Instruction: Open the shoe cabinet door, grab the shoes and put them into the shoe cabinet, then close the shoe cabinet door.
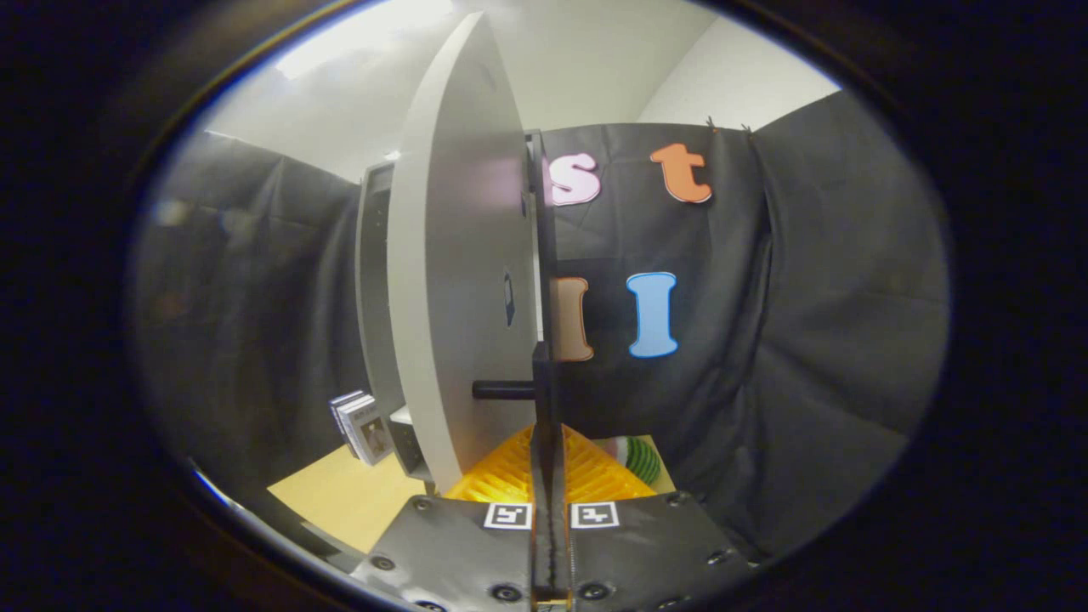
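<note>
Gripper view: jaws (550, 476) pressed nearly together, fingers (586, 480) running up from six o'clock and pinching the thin dark edge strip (544, 408) of the shoe cabinet door (459, 280). Door standing edge-on, swung open, rising from the fingertips toward twelve o'clock, its pale grey face turned toward nine o'clock. Short dark bar handle (503, 390) jutting from that face, just beyond the fingertips at about eleven o'clock of them. Small dark rectangular mark (508, 298) higher up on the same face. Shoe cabinet body (374, 297) behind the door at ten o'clock, grey, upright, only its side panel and a sliver of shelf showing; inside hidden. Small stack of printed cards or boxes (359, 425) leaning beside the cabinet foot at nine o'clock of the fingertips. Light wooden table (348, 497) below, at seven o'clock. Green-and-white striped object (639, 459) lying on the table at two o'clock of the fingertips, partly hidden behind them; whether a shoe, cannot tell. Black cloth booth wall (807, 340) from one to four o'clock, white room wall (595, 59) above it.
</note>
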`<move>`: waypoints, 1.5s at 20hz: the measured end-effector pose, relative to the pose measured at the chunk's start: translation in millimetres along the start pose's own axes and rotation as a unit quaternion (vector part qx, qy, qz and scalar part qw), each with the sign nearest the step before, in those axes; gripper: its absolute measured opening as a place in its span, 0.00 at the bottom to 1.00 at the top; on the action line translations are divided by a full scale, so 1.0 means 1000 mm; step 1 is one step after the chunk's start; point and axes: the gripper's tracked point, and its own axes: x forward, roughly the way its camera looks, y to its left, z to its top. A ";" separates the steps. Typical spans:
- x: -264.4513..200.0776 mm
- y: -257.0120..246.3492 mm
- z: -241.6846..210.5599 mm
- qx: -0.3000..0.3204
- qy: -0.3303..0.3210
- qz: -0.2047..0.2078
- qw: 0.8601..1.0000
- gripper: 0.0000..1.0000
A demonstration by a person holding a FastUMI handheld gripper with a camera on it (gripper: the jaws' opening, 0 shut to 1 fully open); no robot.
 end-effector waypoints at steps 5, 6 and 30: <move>-0.019 -0.007 0.000 0.001 -0.003 -0.024 1.000 0.03; -0.025 -0.008 0.000 -0.003 -0.006 -0.033 0.999 0.02; 0.053 0.227 -0.318 0.090 0.204 0.000 0.975 0.13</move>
